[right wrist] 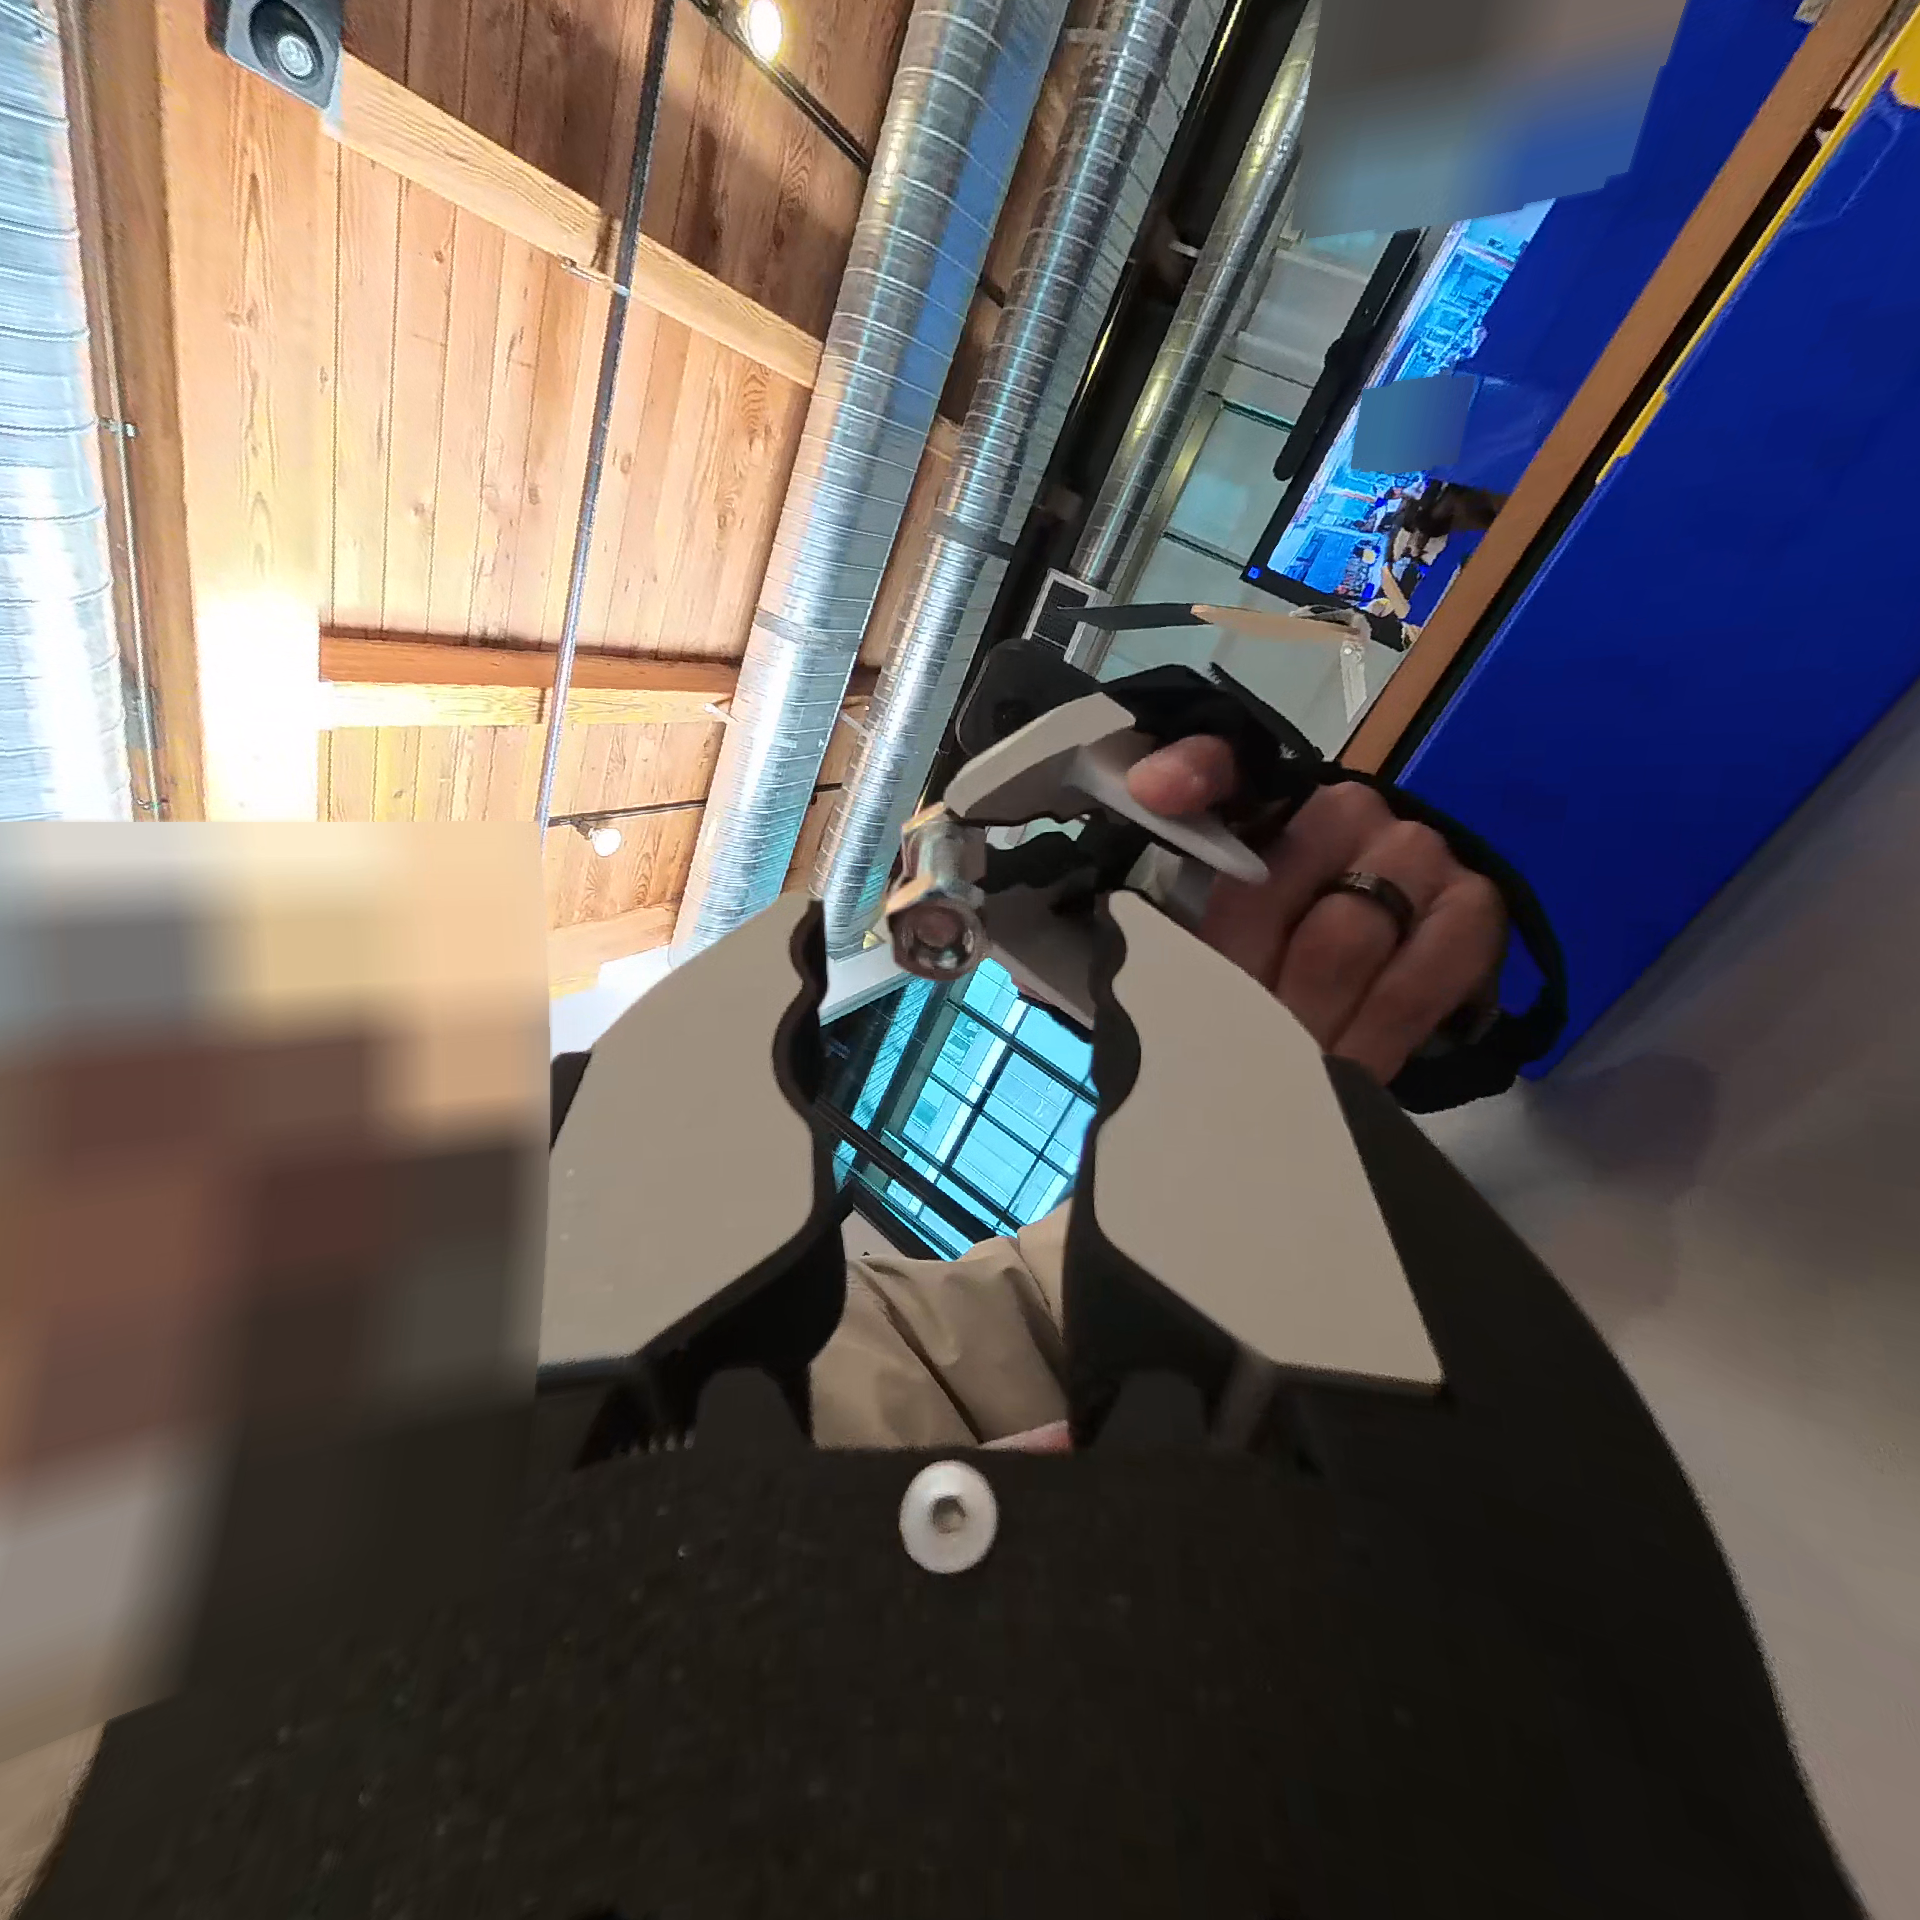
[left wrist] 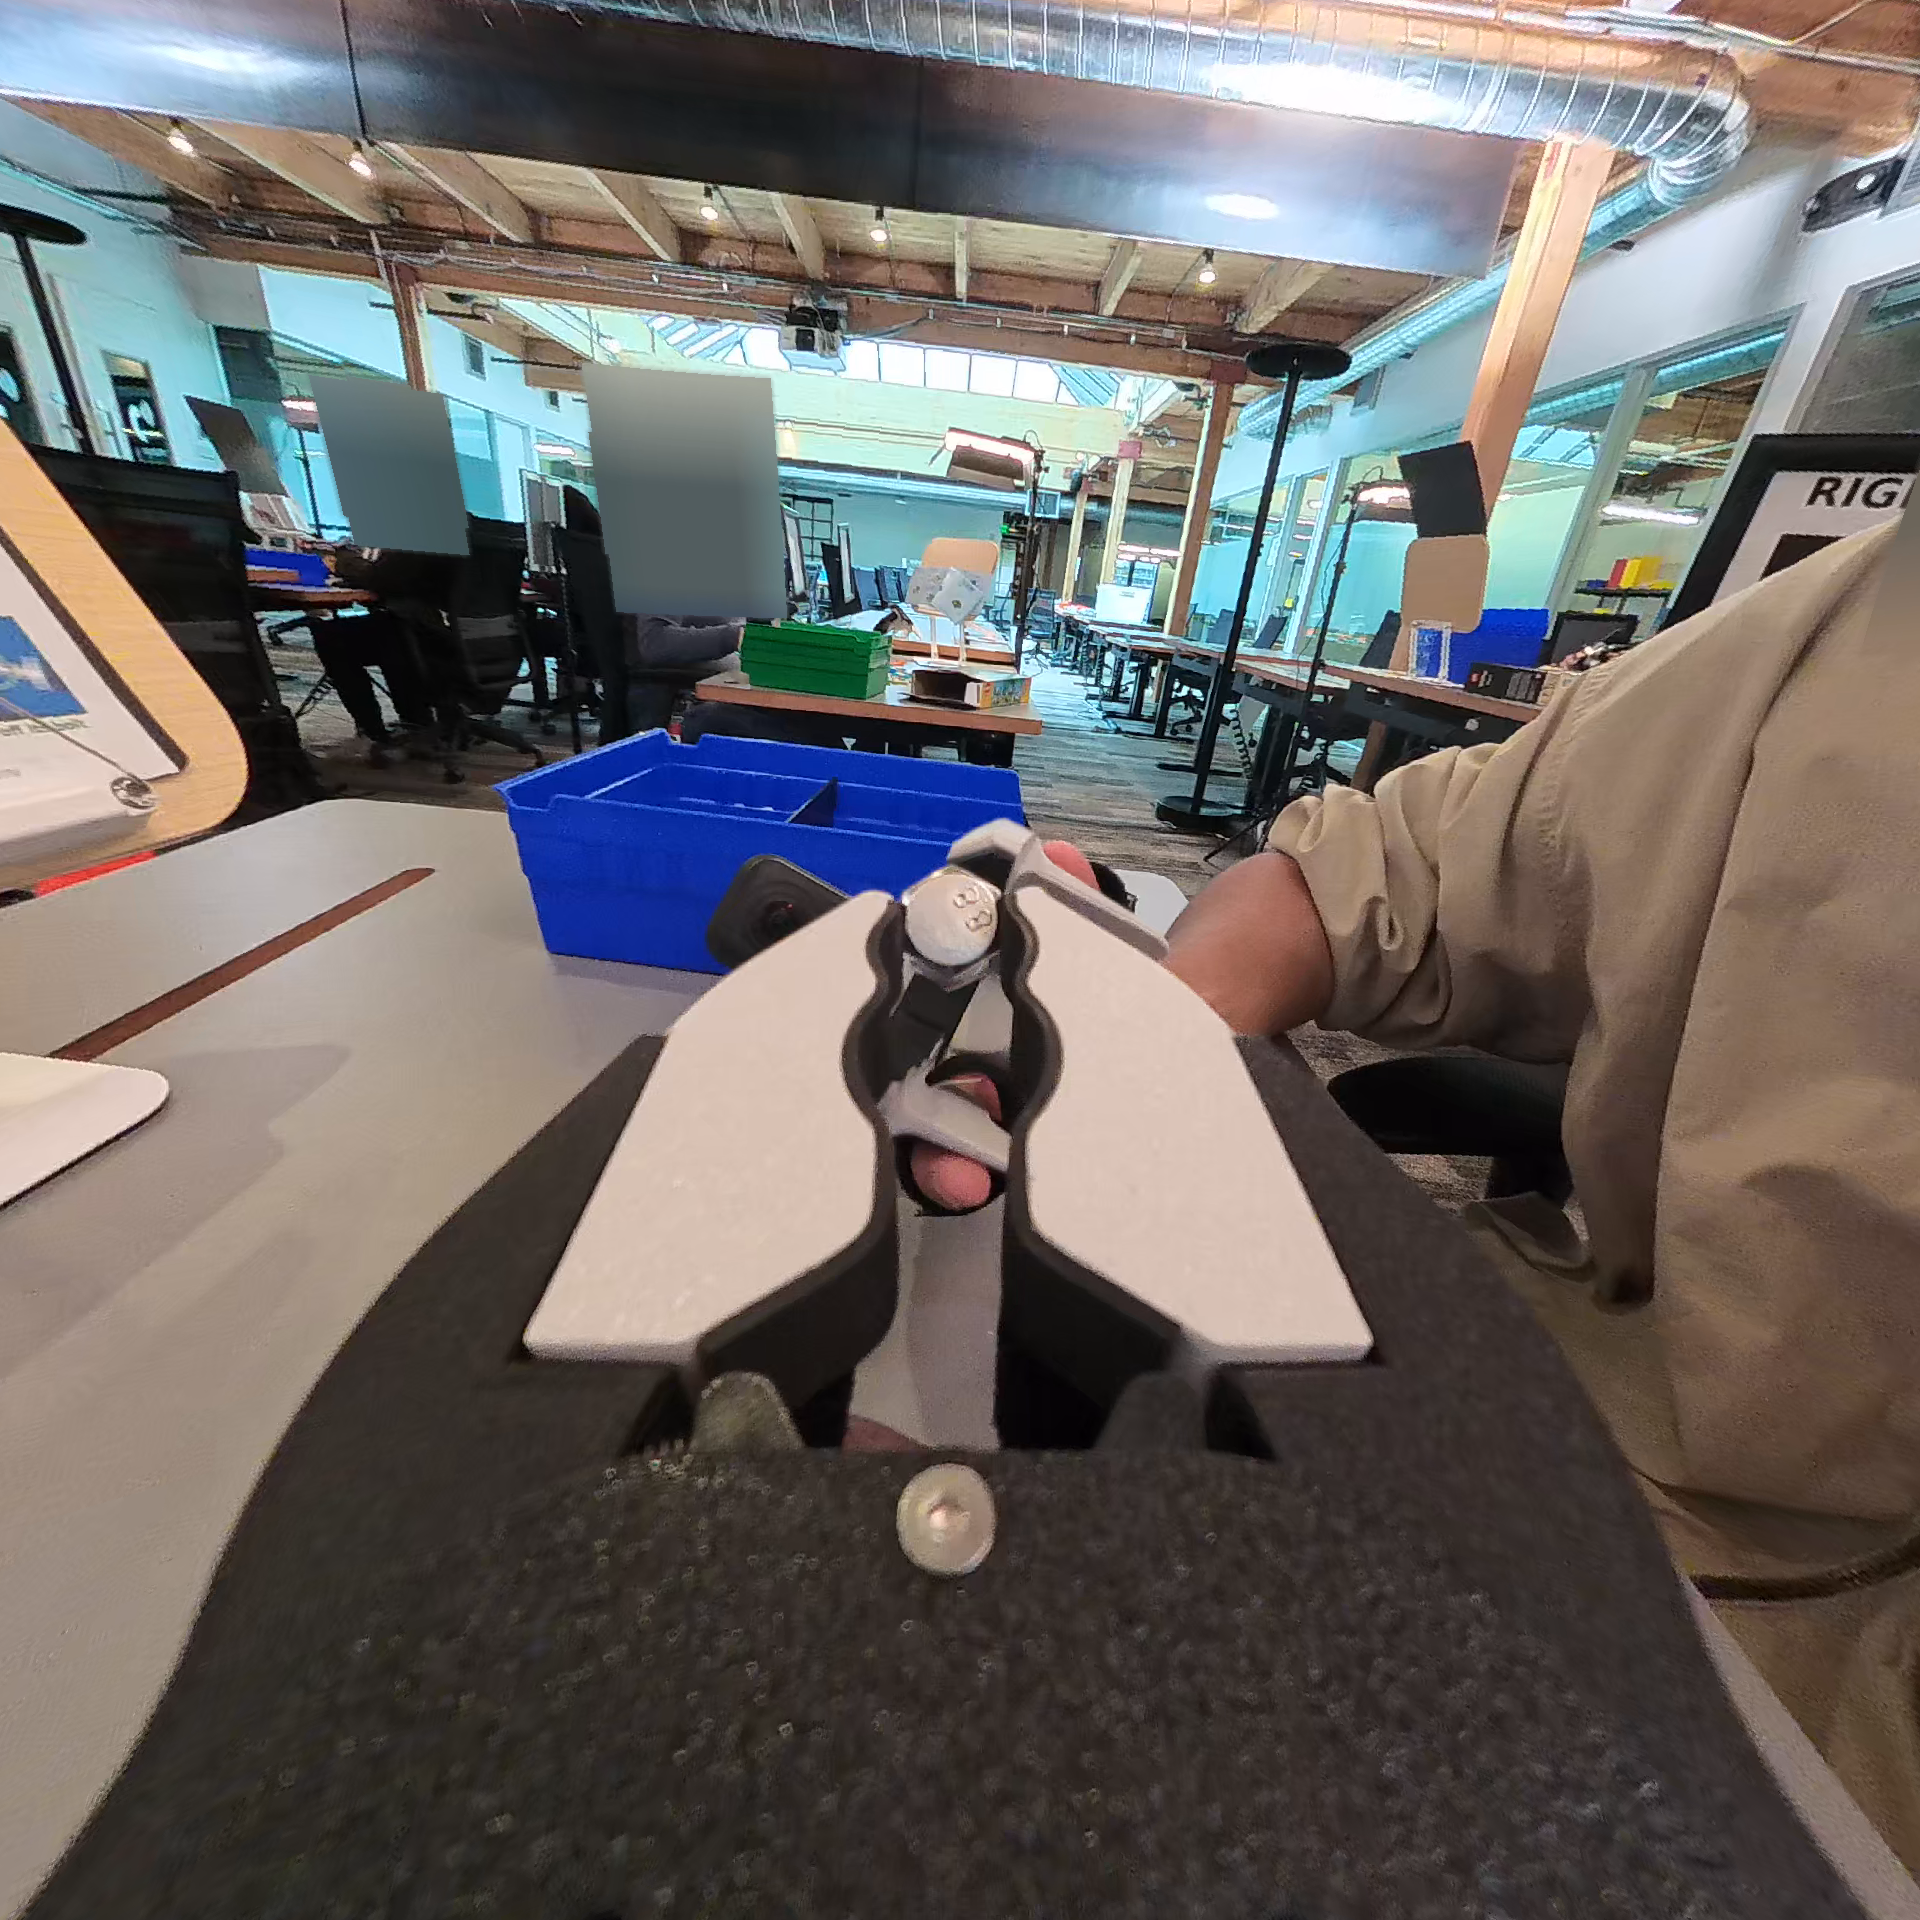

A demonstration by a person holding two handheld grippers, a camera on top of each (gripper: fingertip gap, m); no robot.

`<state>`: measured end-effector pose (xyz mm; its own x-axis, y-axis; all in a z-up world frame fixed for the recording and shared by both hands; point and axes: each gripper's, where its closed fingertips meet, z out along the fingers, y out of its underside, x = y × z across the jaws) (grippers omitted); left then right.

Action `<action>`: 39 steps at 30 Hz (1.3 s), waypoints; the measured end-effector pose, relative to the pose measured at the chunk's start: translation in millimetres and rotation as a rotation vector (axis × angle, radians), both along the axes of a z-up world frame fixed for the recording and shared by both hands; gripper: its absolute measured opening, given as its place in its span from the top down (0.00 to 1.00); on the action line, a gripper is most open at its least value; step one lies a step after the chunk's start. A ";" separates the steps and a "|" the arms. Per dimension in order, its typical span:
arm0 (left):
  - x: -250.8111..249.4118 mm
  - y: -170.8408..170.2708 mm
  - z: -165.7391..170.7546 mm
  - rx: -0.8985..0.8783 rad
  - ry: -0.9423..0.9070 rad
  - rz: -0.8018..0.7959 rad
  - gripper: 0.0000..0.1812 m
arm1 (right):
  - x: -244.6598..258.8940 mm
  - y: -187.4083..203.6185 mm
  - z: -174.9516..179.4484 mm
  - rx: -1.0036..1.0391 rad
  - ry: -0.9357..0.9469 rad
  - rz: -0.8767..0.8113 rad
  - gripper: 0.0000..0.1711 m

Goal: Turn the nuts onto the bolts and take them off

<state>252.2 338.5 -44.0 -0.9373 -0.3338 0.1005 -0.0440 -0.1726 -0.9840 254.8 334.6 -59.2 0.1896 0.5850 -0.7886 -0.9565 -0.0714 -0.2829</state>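
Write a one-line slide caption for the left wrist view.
Left hand-held gripper clamps a silver steel bolt by its head, blue plastic bin behind on the grey table.

A blue bin (left wrist: 665, 873) sits on the grey table (left wrist: 260, 997), its inner divider showing. Left of the bin, a wooden stand (left wrist: 135, 665) leans with a printed card. Behind the bin, green trays (left wrist: 816, 660) are stacked on a far desk. Above the bin, silver ducts (left wrist: 1455, 73) run along the wooden ceiling.
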 end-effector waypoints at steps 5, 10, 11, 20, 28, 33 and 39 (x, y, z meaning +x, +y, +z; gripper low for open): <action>1.7 -0.3 -1.5 -0.011 0.016 -0.001 0.91 | 1.5 -3.9 3.2 0.018 -0.070 -0.058 0.87; 1.9 -0.8 1.9 -0.079 0.071 -0.031 0.91 | 0.8 -5.6 7.5 -0.015 -0.276 -0.168 0.90; 2.1 -0.8 2.6 -0.098 0.087 -0.040 0.91 | 0.4 -5.9 8.2 -0.029 -0.348 -0.202 0.90; 1.9 -5.1 0.7 -0.255 0.274 -0.180 0.91 | -1.4 -12.1 8.4 -0.116 -1.248 -0.594 0.90; -4.9 -11.7 -3.1 -0.286 0.354 -0.287 0.91 | -8.8 -19.1 4.1 -0.091 -2.148 -1.019 0.90; -7.2 -12.1 -1.7 -0.279 0.340 -0.294 0.91 | -12.1 -19.5 6.2 -0.073 -2.170 -1.075 0.90; -7.7 -3.6 5.5 -0.243 0.240 -0.235 0.91 | -19.6 -26.8 32.1 -0.006 -1.623 -0.915 0.70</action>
